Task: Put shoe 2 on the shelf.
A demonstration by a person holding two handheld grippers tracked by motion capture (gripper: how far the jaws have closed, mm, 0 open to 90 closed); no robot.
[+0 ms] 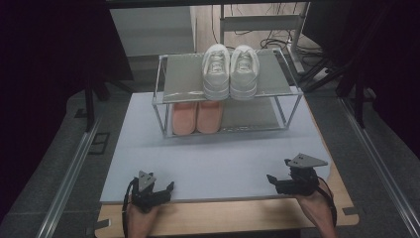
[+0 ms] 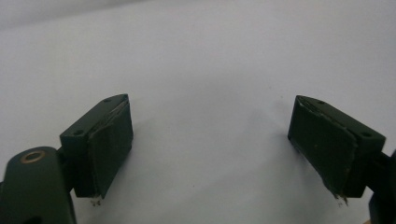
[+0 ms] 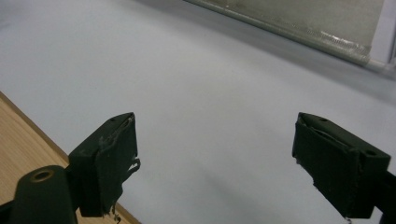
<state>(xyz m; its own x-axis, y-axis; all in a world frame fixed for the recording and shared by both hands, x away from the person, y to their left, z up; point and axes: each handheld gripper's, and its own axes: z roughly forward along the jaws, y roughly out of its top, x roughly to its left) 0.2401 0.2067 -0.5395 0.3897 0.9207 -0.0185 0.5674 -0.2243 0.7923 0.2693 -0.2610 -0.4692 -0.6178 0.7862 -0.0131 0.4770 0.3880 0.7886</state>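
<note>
Resting on the smooth pale mat point(image 1: 213, 158), both black blocky-padded tools, left tool point(image 1: 154, 191) and right tool point(image 1: 280, 171), spread wide, empty.

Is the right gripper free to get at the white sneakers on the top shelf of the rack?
Probably yes: the right gripper is open and empty, the white sneakers sit uncovered, toes forward, and bare mat lies between.

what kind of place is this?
Likely a lab data-collection rig, not a home: a shoe rack with white sneakers staged on a white board, metal floor rails, loose cables behind.
</note>
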